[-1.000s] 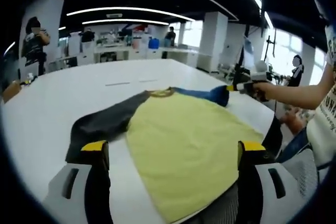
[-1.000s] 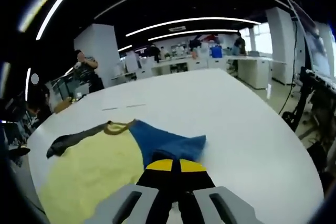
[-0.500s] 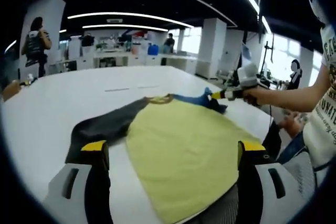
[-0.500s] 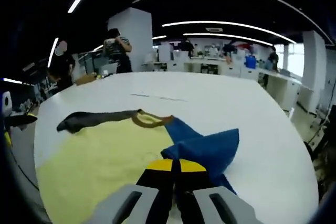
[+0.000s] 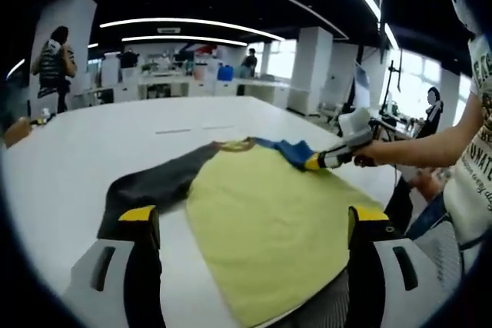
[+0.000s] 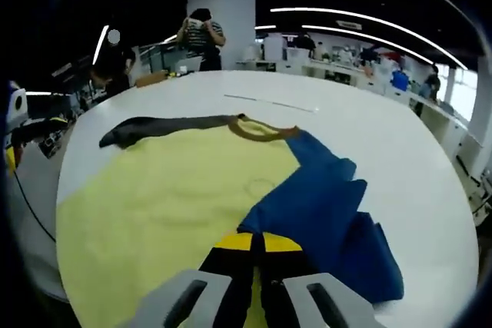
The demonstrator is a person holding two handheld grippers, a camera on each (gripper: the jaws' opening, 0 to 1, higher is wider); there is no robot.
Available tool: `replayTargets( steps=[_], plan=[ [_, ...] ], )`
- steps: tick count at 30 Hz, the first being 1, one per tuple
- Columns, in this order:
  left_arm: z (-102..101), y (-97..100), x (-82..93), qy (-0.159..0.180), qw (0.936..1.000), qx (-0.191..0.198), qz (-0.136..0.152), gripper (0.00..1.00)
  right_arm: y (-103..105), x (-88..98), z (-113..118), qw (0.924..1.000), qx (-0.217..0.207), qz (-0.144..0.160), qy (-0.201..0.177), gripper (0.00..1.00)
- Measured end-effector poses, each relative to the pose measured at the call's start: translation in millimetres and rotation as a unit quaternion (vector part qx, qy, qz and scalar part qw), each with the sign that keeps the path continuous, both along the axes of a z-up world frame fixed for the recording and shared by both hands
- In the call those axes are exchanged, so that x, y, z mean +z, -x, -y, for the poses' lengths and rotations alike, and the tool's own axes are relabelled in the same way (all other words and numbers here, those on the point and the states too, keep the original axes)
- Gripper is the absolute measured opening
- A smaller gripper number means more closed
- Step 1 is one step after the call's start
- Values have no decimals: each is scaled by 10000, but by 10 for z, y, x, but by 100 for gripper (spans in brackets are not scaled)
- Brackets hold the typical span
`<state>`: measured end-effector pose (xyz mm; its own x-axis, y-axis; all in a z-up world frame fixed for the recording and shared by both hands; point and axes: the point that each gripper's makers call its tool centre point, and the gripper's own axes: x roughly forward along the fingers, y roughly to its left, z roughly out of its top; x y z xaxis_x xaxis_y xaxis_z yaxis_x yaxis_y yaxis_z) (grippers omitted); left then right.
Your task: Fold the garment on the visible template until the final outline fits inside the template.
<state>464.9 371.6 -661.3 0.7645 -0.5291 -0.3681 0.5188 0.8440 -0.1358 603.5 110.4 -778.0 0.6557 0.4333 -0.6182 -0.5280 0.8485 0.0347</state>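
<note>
Gripping the blue sleeve (image 6: 323, 213) of a yellow-bodied garment (image 5: 269, 220), the right tool (image 6: 257, 242) had its yellow-tipped jaws pressed together on the cloth at lower centre of the right gripper view, the sleeve bunched and doubled over the yellow panel. The garment lay flat on the white surface (image 5: 69, 167), its dark grey sleeve (image 5: 150, 182) stretched toward the left of the left gripper view and its tan collar (image 6: 257, 130) at the far edge. In that view, the right tool (image 5: 317, 162) appeared right of centre, held by a person's hand (image 5: 361, 157) and carrying the blue sleeve (image 5: 288, 150) inward. The left tool (image 5: 254, 224) hung above the near hem, its jaws wide apart at lower left and lower right, holding nothing. Thin, limp fabric of this kind would likely weigh almost nothing, drape and wrinkle freely, and slide on the smooth surface; a cuff or hem edge looked the best place to pinch. No template outline could be made out. Onlookers (image 6: 201, 36) stood beyond the surface.
</note>
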Motion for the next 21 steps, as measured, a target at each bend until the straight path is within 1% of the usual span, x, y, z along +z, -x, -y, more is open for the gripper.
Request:
replayTargets(
  steps=[3, 6, 8, 10, 12, 13, 17, 21],
  plan=[
    [-10, 0, -7, -1, 10000, 4, 0, 99, 30, -26, -4, 10000, 28, -48, 26, 0],
    [-10, -4, -12, -12, 10000, -1, -4, 99, 53, -59, -9, 9999, 30, -142, -25, 0],
    [1, -8, 9, 51, 10000, -15, 34, 99, 57, -49, -19, 9999, 34, -144, -65, 2],
    [4, -18, 11, 49, 10000, -17, 47, 99, 66, -22, -29, 9998, 62, -150, -121, 7],
    [14, -19, 26, 43, 10000, -42, 72, 99, 81, 1, -35, 9996, 57, -198, -192, 17],
    [22, -19, 34, 55, 9999, -49, 78, 99, 91, 22, -36, 9995, 53, -212, -243, 20],
    [37, -19, 36, 24, 9999, -74, 70, 99, 106, 106, -15, 9991, 42, -197, -363, 28],
    [64, -11, 46, 14, 9999, -102, 72, 99, 108, 256, 33, 9973, -102, -201, -705, 37]
  ],
)
